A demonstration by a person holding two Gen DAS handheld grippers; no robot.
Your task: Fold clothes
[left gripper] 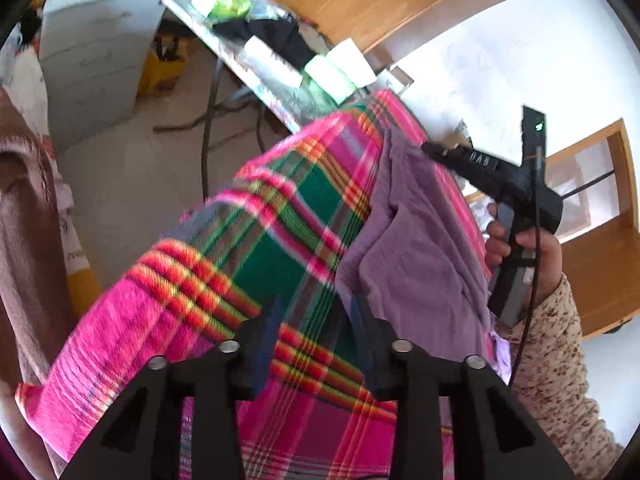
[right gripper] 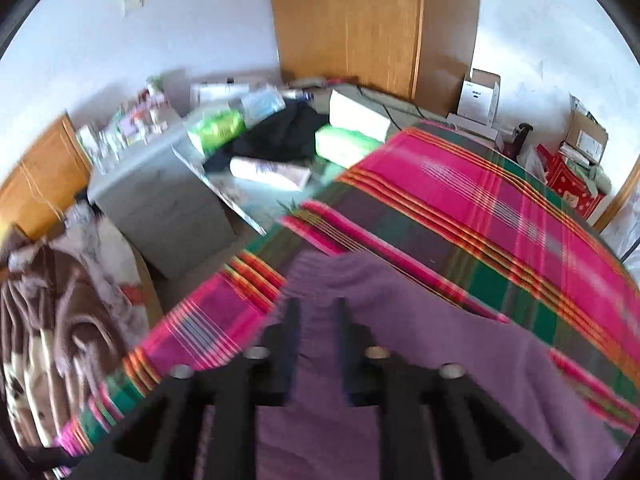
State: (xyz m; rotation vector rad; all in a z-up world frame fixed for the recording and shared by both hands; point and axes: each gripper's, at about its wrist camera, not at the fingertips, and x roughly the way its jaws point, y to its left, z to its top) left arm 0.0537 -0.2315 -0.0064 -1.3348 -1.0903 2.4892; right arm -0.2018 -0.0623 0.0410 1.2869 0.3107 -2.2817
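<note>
A purple garment (left gripper: 416,240) lies rumpled on a bed covered with a pink, green and orange plaid sheet (left gripper: 280,216). My left gripper (left gripper: 316,312) is open above the sheet, just left of the garment's near edge, holding nothing. My right gripper (left gripper: 430,151) shows in the left wrist view, its tips at the garment's far corner. In the right wrist view the right gripper (right gripper: 316,312) hovers over the garment (right gripper: 420,320) with its fingers (right gripper: 292,320) a narrow gap apart and purple cloth between them; whether they pinch it is unclear.
A cluttered table (right gripper: 256,200) with tissue packs, boxes and a black cloth stands beyond the bed. A grey cabinet (right gripper: 160,208) and a brown blanket (right gripper: 48,320) are at the left. A wooden wardrobe (right gripper: 360,20) stands by the wall.
</note>
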